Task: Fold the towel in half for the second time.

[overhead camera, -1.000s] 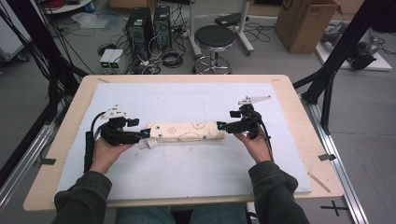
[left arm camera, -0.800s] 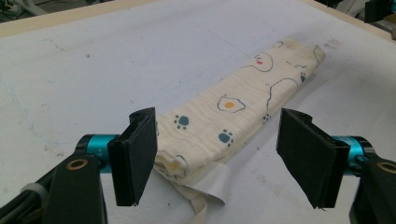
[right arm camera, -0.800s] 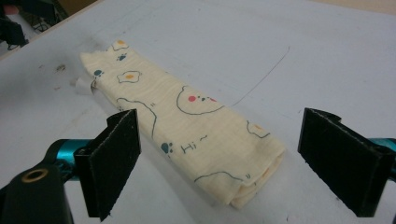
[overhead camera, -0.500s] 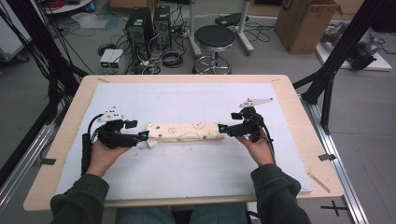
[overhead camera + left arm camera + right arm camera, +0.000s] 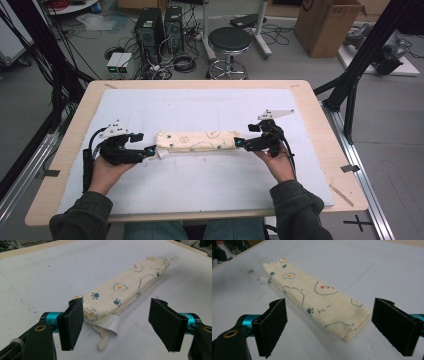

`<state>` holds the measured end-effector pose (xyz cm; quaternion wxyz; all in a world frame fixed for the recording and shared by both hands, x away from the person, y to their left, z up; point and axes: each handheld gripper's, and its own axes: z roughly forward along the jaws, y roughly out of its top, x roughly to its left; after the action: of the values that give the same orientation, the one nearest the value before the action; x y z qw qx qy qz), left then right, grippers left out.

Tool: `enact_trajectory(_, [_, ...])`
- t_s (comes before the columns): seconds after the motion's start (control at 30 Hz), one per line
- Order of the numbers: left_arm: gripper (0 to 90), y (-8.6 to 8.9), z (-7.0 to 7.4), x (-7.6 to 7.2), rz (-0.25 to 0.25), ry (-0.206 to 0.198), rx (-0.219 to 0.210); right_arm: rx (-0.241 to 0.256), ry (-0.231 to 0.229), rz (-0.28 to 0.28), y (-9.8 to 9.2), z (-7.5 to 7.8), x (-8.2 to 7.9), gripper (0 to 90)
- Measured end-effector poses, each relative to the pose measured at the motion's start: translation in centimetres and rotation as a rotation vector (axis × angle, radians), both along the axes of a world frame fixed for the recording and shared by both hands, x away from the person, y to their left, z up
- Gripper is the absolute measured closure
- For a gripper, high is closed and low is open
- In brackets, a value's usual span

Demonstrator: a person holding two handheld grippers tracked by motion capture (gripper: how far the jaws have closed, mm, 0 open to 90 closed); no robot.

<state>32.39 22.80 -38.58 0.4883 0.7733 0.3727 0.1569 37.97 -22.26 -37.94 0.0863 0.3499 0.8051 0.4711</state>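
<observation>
Even, diffuse overhead light, no glare. Soft shadows under the folded cloth [image 5: 120, 297] toward 5 o'clock. High view soft, slight edge distortion; gripper views sharper, jaws slightly blurred.

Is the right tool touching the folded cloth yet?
Apart. The right gripper view shows the right tool open, bare mat between each jaw and the folded cloth.

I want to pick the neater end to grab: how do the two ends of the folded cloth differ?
The cloth's left end has a white label and a loose strip spilling out from under it; its right end is a clean, squared fold. The left gripper has one jaw touching its end; the right gripper stands clear. Both grippers are open.
</observation>
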Motion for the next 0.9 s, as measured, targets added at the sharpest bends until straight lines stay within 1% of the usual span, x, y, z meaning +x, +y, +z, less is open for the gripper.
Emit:
enact_trajectory(0.17, [28.4,0.2,-0.2,-0.4,-0.004,-0.003,-0.001,0.016,-0.001,-0.006,-0.5,-0.1,-0.5,12.4])
enact_trajectory(0.23, [28.3,0.2,-0.2,-0.6,-0.003,-0.006,0.000,0.008,0.007,-0.006,-0.7,-0.2,-0.7,12.4])
enact_trajectory(0.3, [28.2,0.2,-0.2,-0.8,-0.003,-0.006,-0.001,0.009,-0.001,-0.007,-0.8,-0.2,-0.9,12.4])
enact_trajectory(0.5, [27.7,0.4,-0.4,-1.4,0.000,-0.006,-0.001,0.005,-0.003,-0.007,-1.3,-0.5,-1.6,12.4])
enact_trajectory(0.53, [27.6,0.4,-0.4,-1.4,0.003,-0.006,-0.007,0.000,-0.004,-0.010,-1.4,-0.6,-1.7,12.4])
enact_trajectory(0.57, [27.5,0.5,-0.4,-1.5,0.002,-0.008,0.001,0.002,0.003,-0.012,-1.5,-0.6,-1.8,12.4])
enact_trajectory(0.6, [27.4,0.6,-0.5,-1.6,0.003,-0.009,0.001,-0.002,-0.002,-0.012,-1.6,-0.7,-1.8,12.4])
enact_trajectory(0.67, [26.9,0.6,-0.5,-1.8,0.006,-0.006,0.001,-0.003,0.002,-0.011,-1.8,-0.9,-2.0,12.4])
enact_trajectory(0.77, [26.4,0.6,-0.6,-2.1,0.004,-0.008,0.014,-0.006,0.006,-0.015,-2.0,-1.1,-2.3,12.4])
enact_trajectory(0.9, [25.9,0.7,-0.8,-2.5,0.008,-0.008,0.010,-0.009,0.007,-0.016,-2.2,-1.4,-2.7,12.4])
